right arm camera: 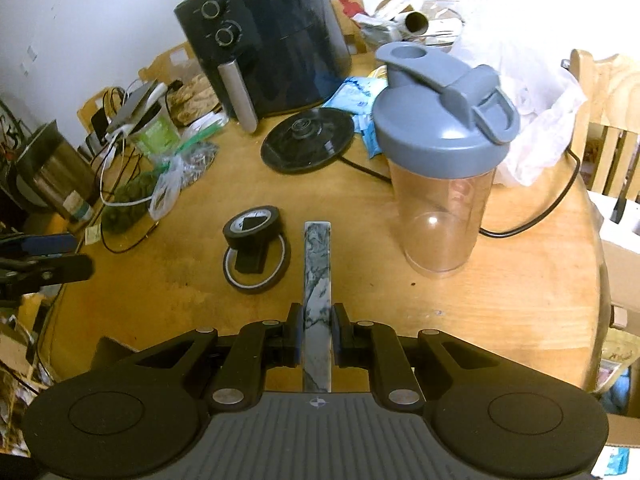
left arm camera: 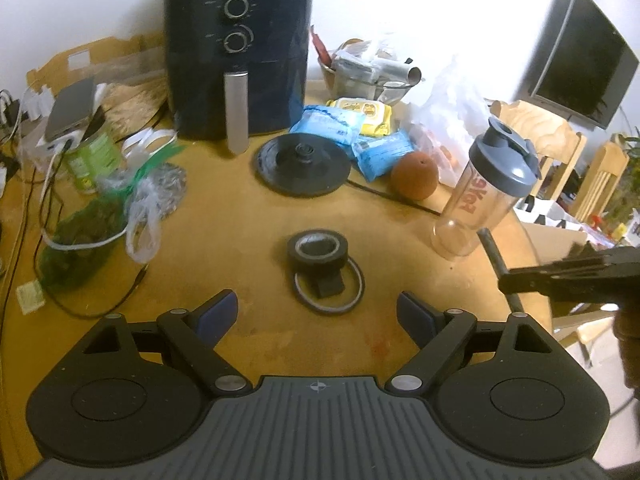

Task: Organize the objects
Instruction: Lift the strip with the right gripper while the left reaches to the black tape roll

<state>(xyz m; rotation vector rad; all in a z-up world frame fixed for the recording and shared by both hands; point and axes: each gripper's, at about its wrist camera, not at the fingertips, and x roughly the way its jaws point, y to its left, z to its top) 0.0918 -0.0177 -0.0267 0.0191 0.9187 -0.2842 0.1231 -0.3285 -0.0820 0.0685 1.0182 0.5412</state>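
The right gripper (right arm camera: pixel 317 334) is clamped on a flat marbled strip (right arm camera: pixel 318 268) whose long axis runs straight forward along the fingers, its far end over the wooden table (right arm camera: pixel 500 300) between the tape rolls (right arm camera: pixel 252 240) on its left and the clear shaker bottle (right arm camera: pixel 440 184) on its right. The left gripper (left arm camera: pixel 318 314) has its jaws spread wide and holds nothing, facing the tape rolls (left arm camera: pixel 320 266), with the kettle base (left arm camera: pixel 302 164) and air fryer (left arm camera: pixel 238 60) beyond them. Only the left view shows the orange (left arm camera: pixel 414 176), while the strip's marbled face shows only in the right view.
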